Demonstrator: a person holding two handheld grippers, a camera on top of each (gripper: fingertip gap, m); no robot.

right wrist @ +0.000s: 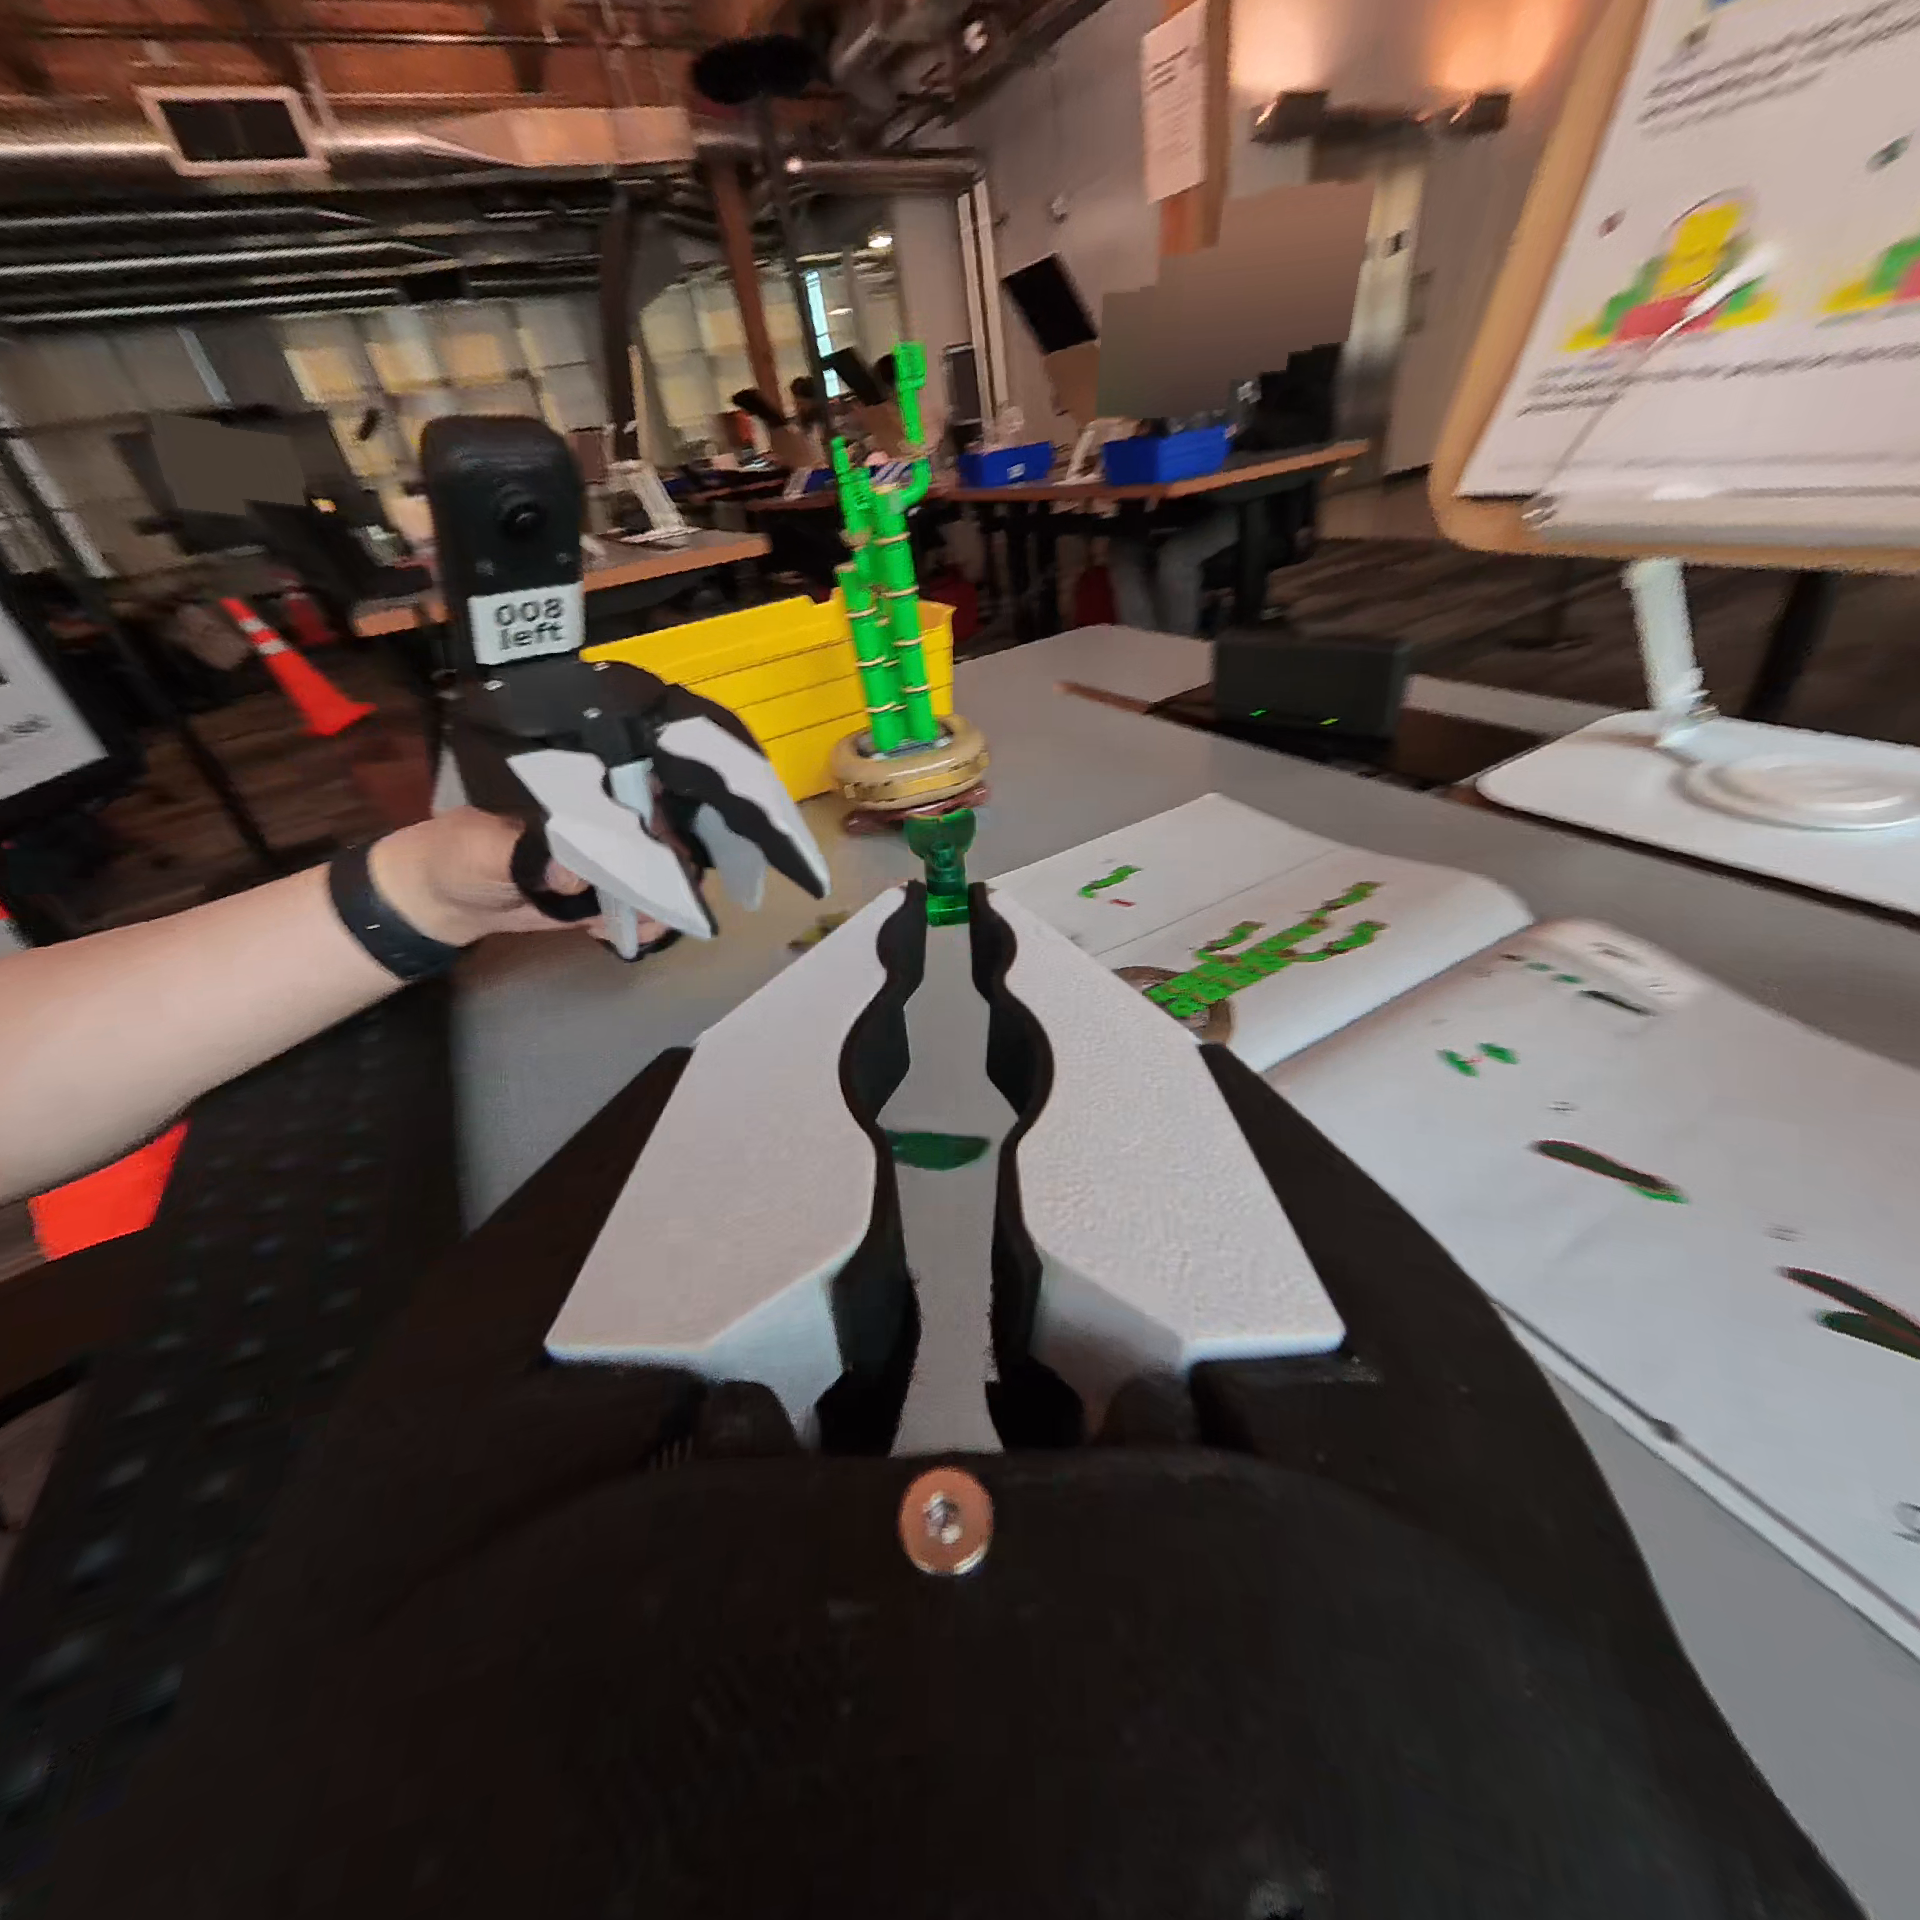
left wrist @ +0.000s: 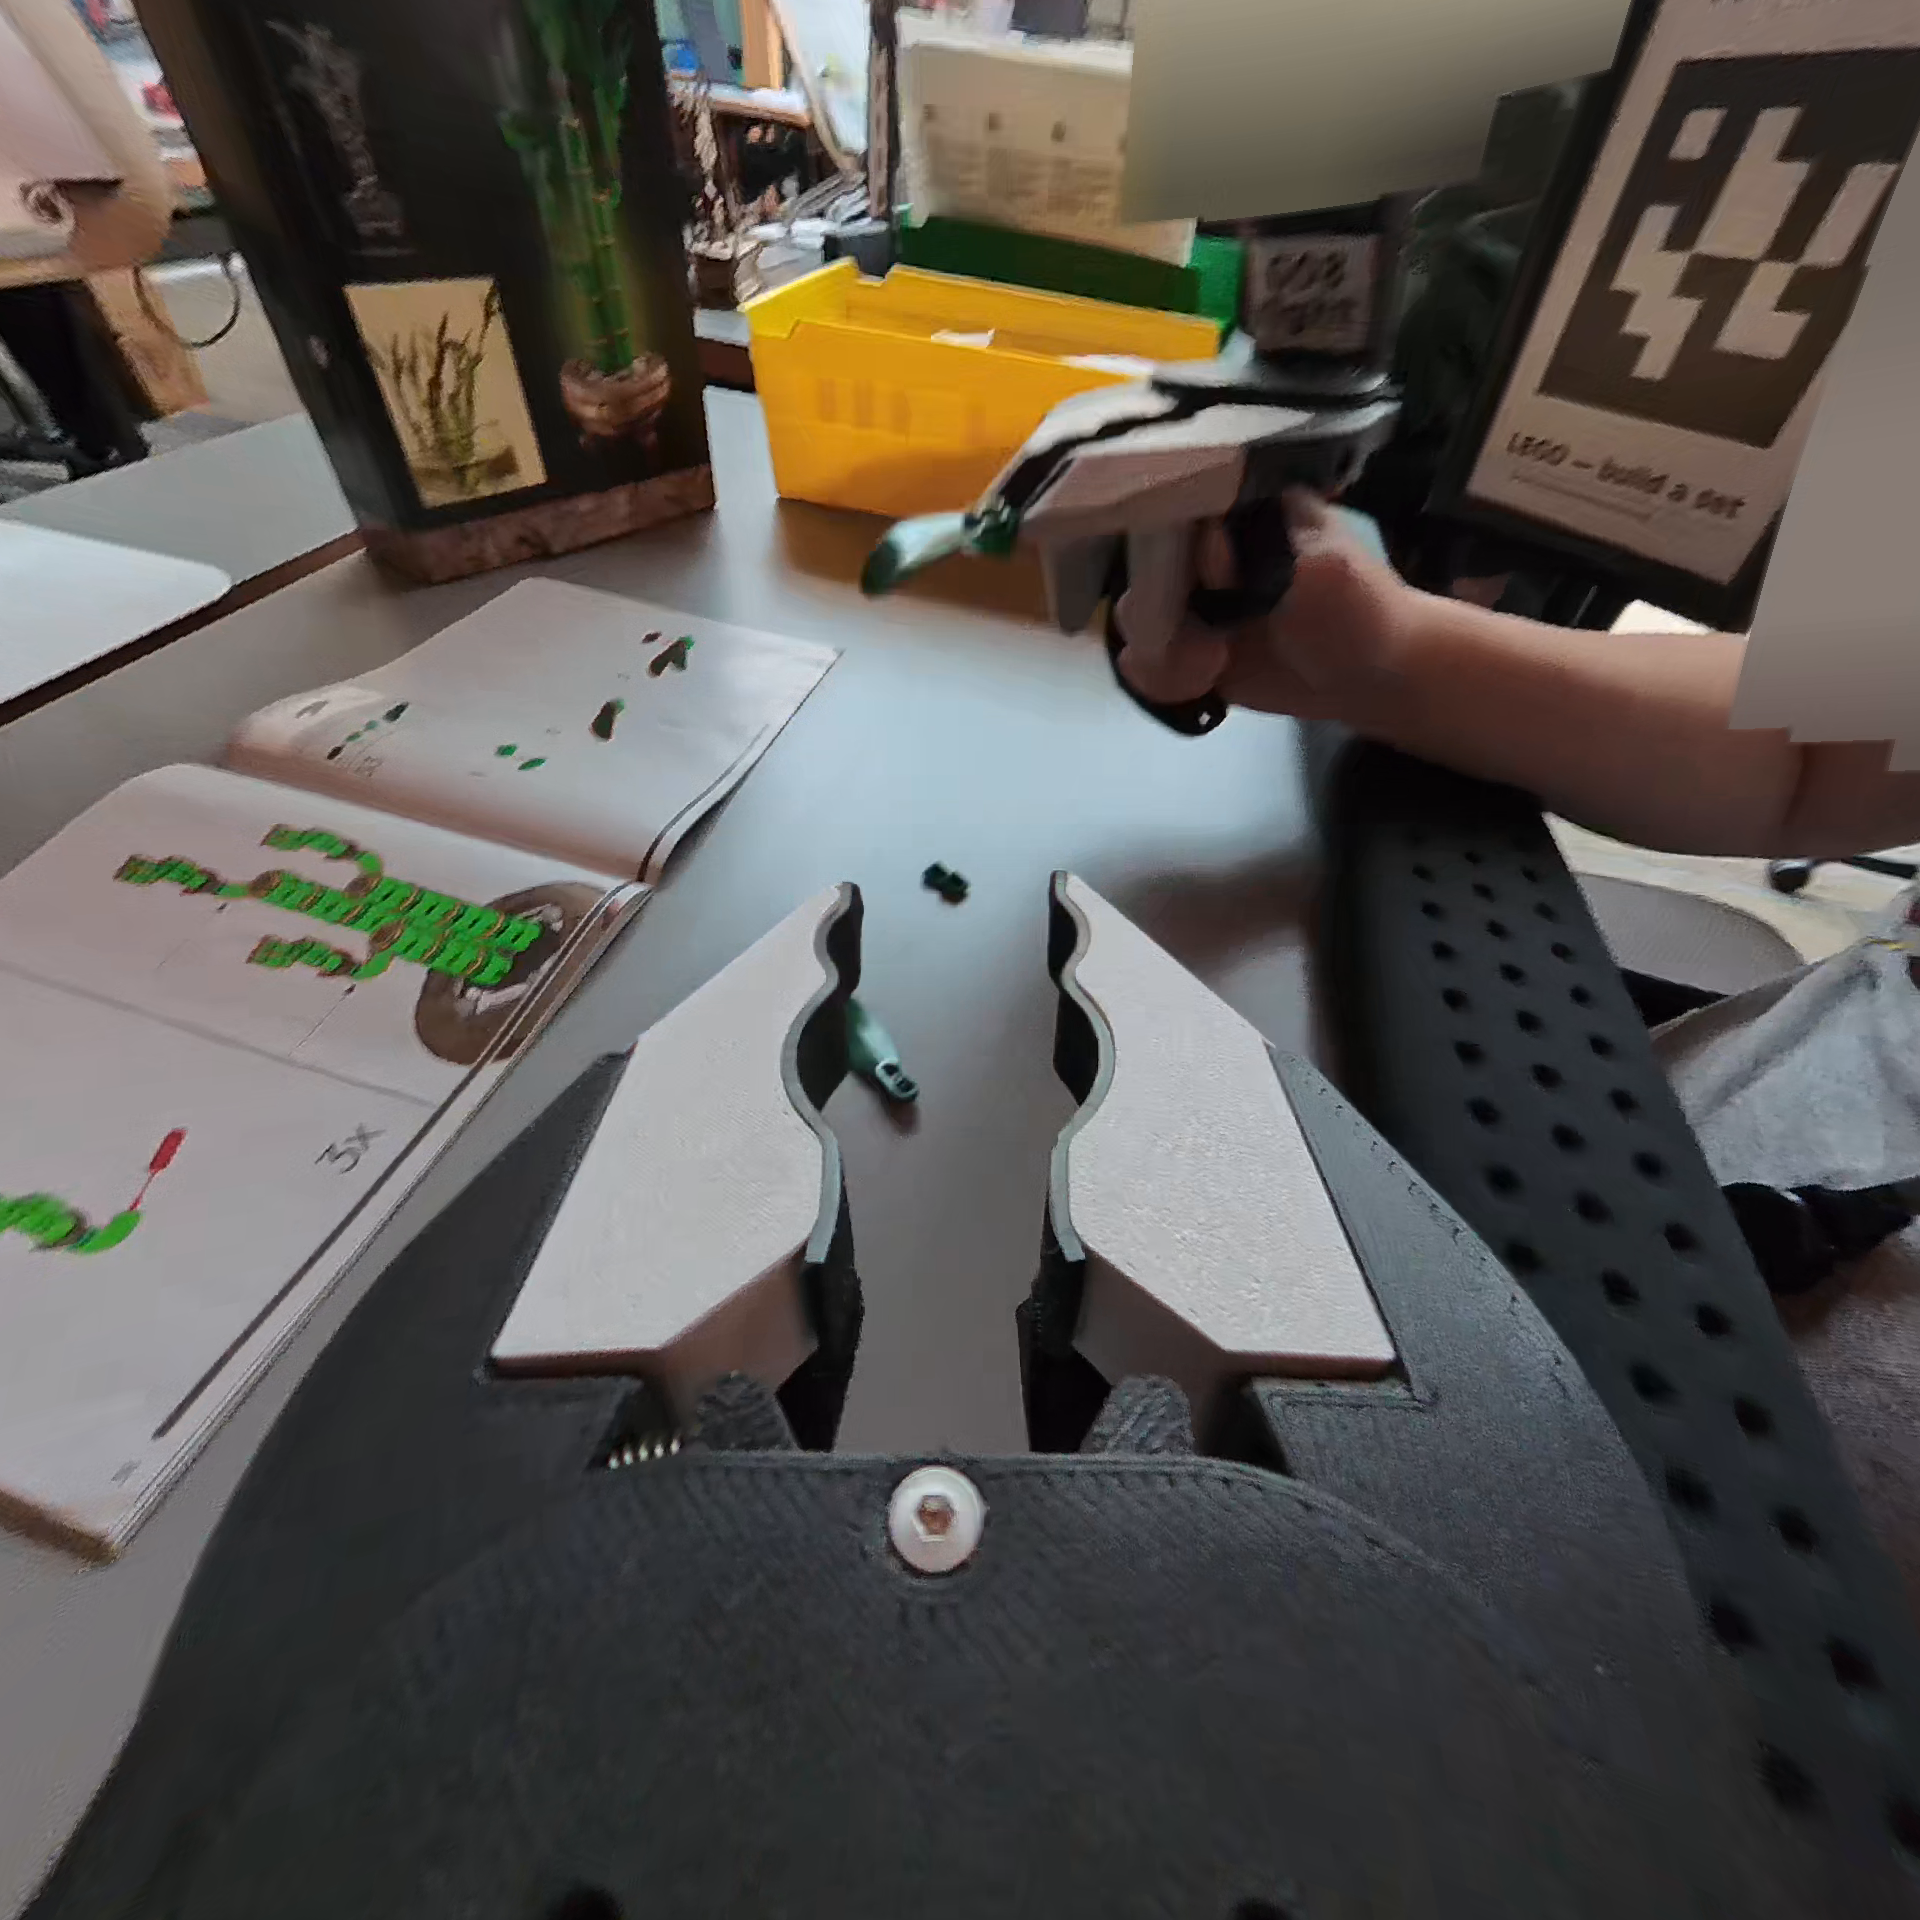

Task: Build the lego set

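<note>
— While my right gripper (right wrist: 948, 902) is clenched on a green leaf piece (right wrist: 943, 868) at its tips, my left gripper (left wrist: 951, 894) is released, fingers spread over the dark table (left wrist: 1039, 748) with nothing between them.

— How far along is the build?

— I judge it well advanced. At twelve o'clock beyond my right tips the bamboo model (right wrist: 896, 582) stands upright in its tan pot, several stalks up. Leaves seem to be what is left: one dark green leaf piece (left wrist: 878, 1055) lies just inside my left finger, and a small dark connector (left wrist: 944, 882) sits at twelve o'clock near the left tips.

— What does each view give you alone?

— Only the right wrist view shows the model. Only the left shows the loose parts, and the set's box (left wrist: 457, 270) at eleven o'clock. Both catch the open instruction booklet (left wrist: 312, 935) and the yellow bin (left wrist: 935, 405). The left view also shows my right gripper from the side, at one o'clock, leaf poking out.
</note>
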